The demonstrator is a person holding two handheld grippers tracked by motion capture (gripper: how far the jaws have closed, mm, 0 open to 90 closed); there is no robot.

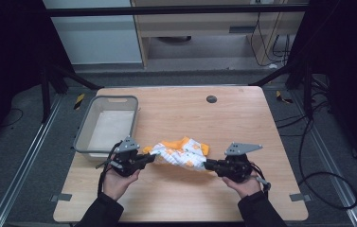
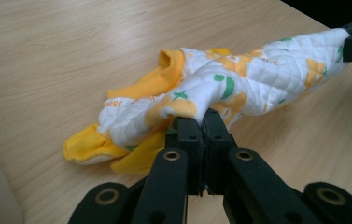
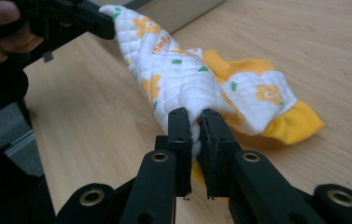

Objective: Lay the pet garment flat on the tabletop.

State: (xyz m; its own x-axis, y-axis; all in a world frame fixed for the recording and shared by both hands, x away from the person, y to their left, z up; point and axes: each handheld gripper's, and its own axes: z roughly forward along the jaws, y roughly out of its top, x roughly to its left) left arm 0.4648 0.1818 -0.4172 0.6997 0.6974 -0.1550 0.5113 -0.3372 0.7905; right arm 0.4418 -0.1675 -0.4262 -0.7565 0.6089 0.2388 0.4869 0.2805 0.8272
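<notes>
left tool [image 1: 148, 158] and right tool [image 1: 210, 165] both clamping the quilted cloth [image 1: 181, 152], lower centre | risk: bunched edge slipping free when pulled

Cloth [image 1: 182, 152] lies on the worktop [image 1: 242, 118], near its front-centre, strung between the two tools. Left tool [image 1: 148, 158] clamps the cloth's left end; right tool [image 1: 208, 165] clamps its right end. Basket [image 1: 86, 128] sits on the worktop's left edge, behind the left tool and left of the cloth. Small round fitting [image 1: 211, 99] lies toward the worktop's rear.
</notes>
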